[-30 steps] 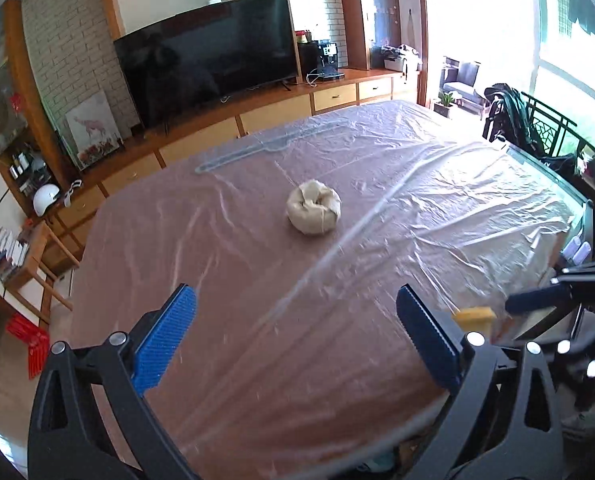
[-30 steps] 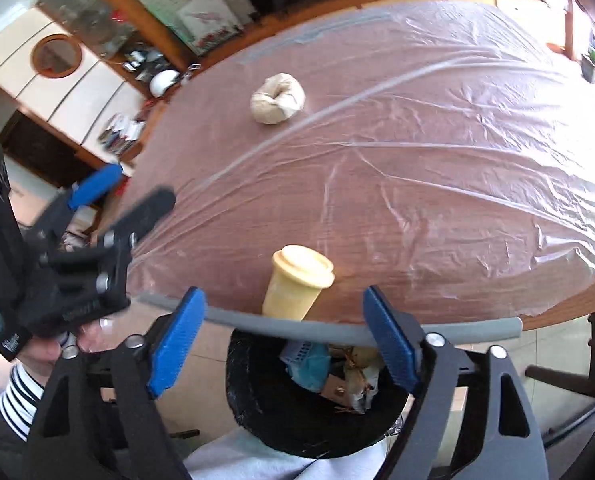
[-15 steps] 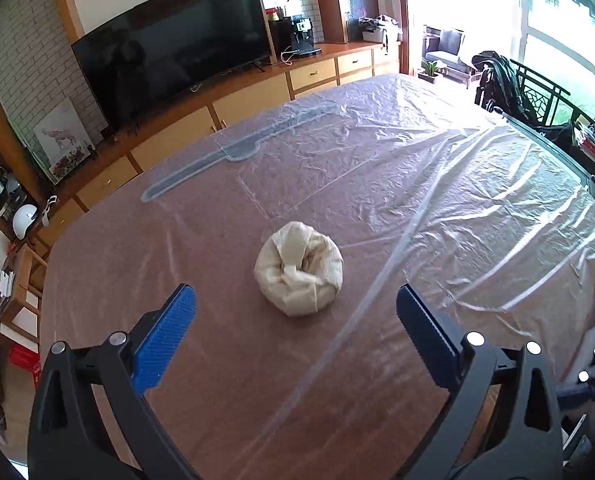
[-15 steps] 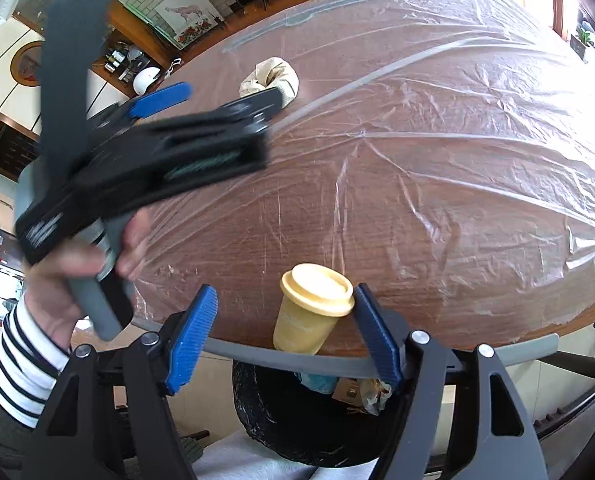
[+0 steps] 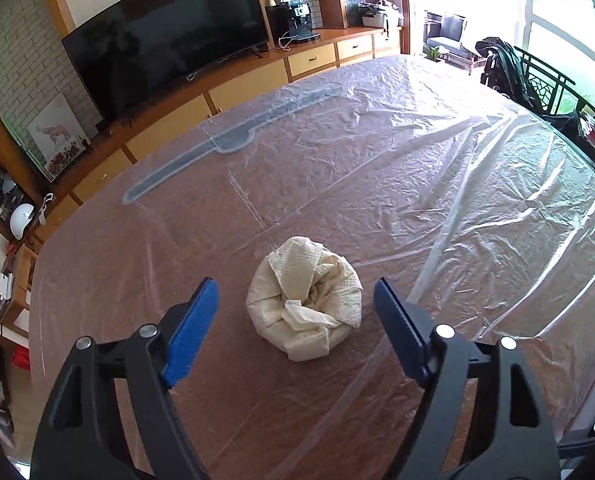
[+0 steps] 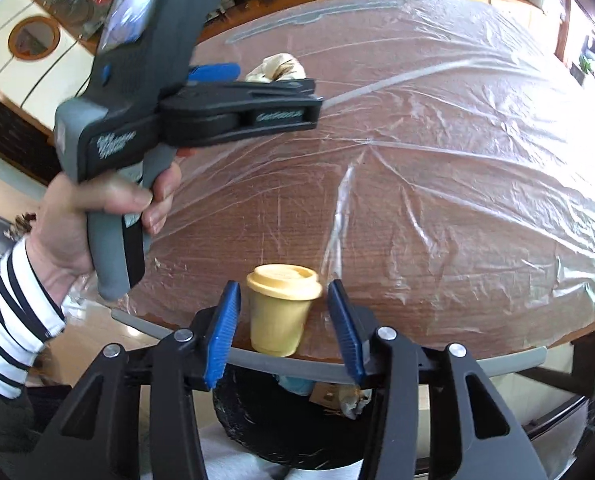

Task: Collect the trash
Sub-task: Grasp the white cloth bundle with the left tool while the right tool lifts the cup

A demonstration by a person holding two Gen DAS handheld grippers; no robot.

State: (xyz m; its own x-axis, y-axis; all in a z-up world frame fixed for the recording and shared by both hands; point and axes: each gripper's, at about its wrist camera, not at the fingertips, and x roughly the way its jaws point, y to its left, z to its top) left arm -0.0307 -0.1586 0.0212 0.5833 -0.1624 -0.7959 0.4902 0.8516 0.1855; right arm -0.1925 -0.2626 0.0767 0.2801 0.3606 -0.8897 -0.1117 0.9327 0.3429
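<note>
The left gripper [image 5: 295, 312], jaws spread, frames the wadded cloth [image 5: 304, 303]; the right gripper [image 6: 283, 326], also unclenched, brackets the cup [image 6: 282, 307].

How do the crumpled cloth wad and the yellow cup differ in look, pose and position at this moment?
The crumpled cloth wad is a soft, cream, irregular bundle; the yellow cup is rigid, lidded and upright. The wad lies well in from the table's edge, the cup right at the near edge above the trash bin. The wad sits between the open left gripper, the cup between the narrower right gripper. Neither is gripped yet.
</note>
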